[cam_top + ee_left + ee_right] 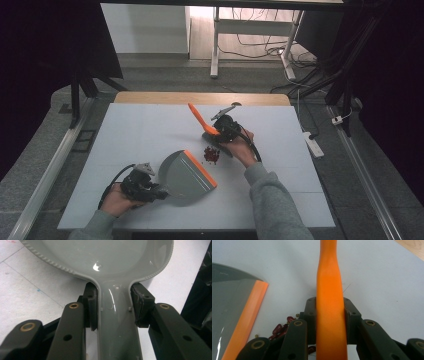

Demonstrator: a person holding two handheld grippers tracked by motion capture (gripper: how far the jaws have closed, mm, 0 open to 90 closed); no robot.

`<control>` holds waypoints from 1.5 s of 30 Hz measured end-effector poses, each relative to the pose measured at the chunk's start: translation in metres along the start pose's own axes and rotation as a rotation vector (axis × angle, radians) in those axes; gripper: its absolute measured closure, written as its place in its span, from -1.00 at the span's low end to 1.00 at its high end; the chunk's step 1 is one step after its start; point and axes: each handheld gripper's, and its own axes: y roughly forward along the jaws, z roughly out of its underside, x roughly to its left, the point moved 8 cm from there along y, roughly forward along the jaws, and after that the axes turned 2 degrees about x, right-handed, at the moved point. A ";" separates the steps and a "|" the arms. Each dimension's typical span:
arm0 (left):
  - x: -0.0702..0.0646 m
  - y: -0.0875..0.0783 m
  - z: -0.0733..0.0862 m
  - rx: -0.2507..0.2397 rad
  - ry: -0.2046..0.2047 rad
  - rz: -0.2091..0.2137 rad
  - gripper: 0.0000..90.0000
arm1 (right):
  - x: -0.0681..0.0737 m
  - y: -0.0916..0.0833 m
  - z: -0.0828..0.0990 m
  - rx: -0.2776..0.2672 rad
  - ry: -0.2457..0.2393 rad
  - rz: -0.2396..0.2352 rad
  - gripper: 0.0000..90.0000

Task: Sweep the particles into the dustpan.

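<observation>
A grey dustpan (182,175) with an orange front lip (201,169) lies on the white table at the front left. My left gripper (162,192) is shut on its handle (117,325), with a pad pressed to each side and the pan bowl (100,255) ahead of the jaws. A small pile of red beans (211,155) lies just right of the lip. Behind the pile, my right gripper (214,131) is shut on the orange brush handle (196,116), which slants up and to the left. In the right gripper view the handle (329,290) runs between the jaws, beans (278,329) and dustpan lip (247,317) to the left.
The white table cover (140,130) has free room on the left and far right. A wooden table edge (200,97) shows at the back. On the floor to the right lies a power strip (314,145), and a white desk frame (216,45) stands beyond.
</observation>
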 end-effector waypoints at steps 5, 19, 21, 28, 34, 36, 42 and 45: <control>0.000 0.000 0.000 0.002 -0.002 0.001 0.35 | 0.005 0.001 -0.001 0.007 -0.017 -0.006 0.57; 0.000 0.001 0.000 0.003 -0.004 0.003 0.35 | 0.015 0.000 0.000 0.024 -0.039 -0.023 0.56; 0.000 0.001 0.000 0.002 -0.004 0.002 0.35 | 0.018 0.000 0.000 0.021 -0.039 -0.030 0.57; 0.000 0.001 0.000 0.003 -0.004 0.001 0.35 | 0.024 -0.001 0.001 0.017 -0.053 -0.040 0.56; 0.000 0.001 -0.001 0.003 -0.004 0.001 0.35 | 0.035 -0.002 0.002 0.009 -0.063 -0.056 0.56; 0.000 0.001 -0.001 0.002 -0.004 0.002 0.35 | 0.037 -0.002 0.002 0.006 -0.064 -0.055 0.56; 0.000 0.001 -0.001 0.003 -0.004 0.001 0.35 | 0.040 -0.003 0.003 0.001 -0.056 -0.070 0.56; 0.000 0.001 -0.001 0.002 -0.004 0.001 0.35 | 0.043 -0.003 0.003 0.000 -0.062 -0.079 0.56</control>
